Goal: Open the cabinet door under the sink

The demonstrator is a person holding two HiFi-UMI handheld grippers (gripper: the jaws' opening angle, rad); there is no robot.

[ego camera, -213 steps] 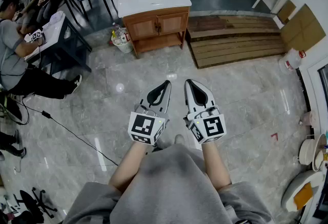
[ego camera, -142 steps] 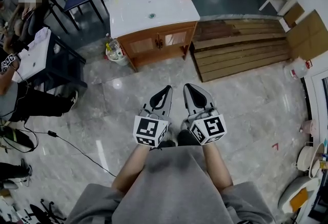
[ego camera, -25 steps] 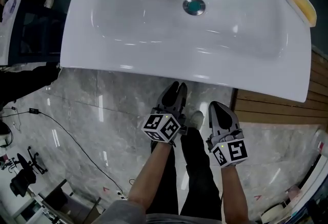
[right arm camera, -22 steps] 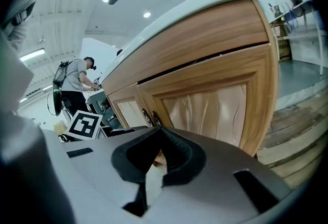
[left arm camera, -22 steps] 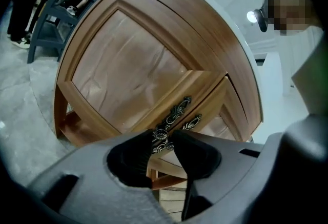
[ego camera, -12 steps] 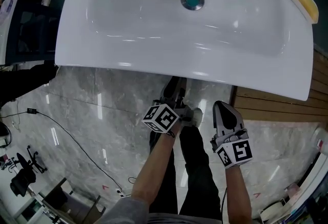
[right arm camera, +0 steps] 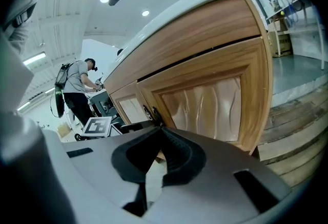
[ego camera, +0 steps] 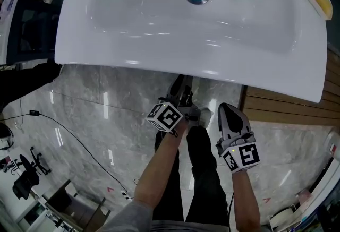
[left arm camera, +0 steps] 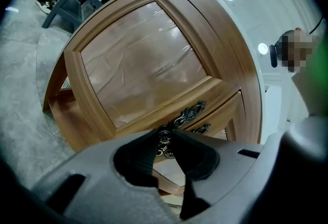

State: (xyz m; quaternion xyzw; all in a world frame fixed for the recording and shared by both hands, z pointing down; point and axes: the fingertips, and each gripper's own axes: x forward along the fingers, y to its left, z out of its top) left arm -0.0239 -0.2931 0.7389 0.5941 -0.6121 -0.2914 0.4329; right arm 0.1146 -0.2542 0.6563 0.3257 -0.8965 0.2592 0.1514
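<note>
1. Your left tongs [left arm camera: 165, 135] have just been closing on the handle [left arm camera: 188, 114] of the under-sink cabinet door [left arm camera: 138, 64]; confirm the bite.
2. Pull along the hinge arc.
3. Keep the shut, empty right tongs [right arm camera: 160, 126] clear.

Left gripper [left arm camera: 165, 135] and right gripper [ego camera: 227, 108] are grey with black-and-white marker cubes [ego camera: 167, 116]; black trousers [ego camera: 204, 172].

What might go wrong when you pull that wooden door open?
The left gripper, whose jaws have just been closing, pinches only the end of the ornate dark metal handle on the wooden cabinet door, so it might slip off. The white sink has a rim right over those jaws; lifting could bump it.
</note>
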